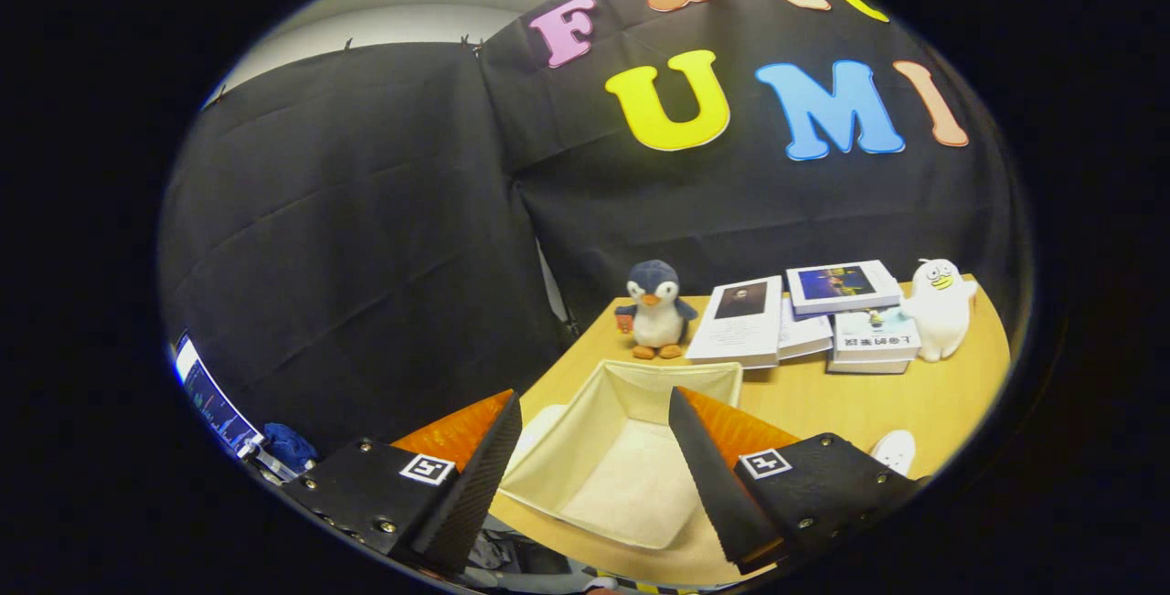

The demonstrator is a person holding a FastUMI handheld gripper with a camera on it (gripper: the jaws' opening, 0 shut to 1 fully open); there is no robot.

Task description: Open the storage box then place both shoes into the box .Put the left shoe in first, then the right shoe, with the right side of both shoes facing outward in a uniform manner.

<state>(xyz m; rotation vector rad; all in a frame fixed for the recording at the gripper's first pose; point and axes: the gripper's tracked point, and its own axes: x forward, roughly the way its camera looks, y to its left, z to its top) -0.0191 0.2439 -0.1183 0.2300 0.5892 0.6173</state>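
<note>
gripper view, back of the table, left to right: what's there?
Penguin plush → stacked books → white duck plush. Nearer, the open storage box lies between the open tongs, which hold nothing.

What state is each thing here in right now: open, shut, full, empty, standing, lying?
storage box: open, empty.
gripper: fingers open, above the box, holding nothing.
penguin toy: upright beyond the box.
white duck toy: upright beside the books.
books: closed, stacked flat.
</note>
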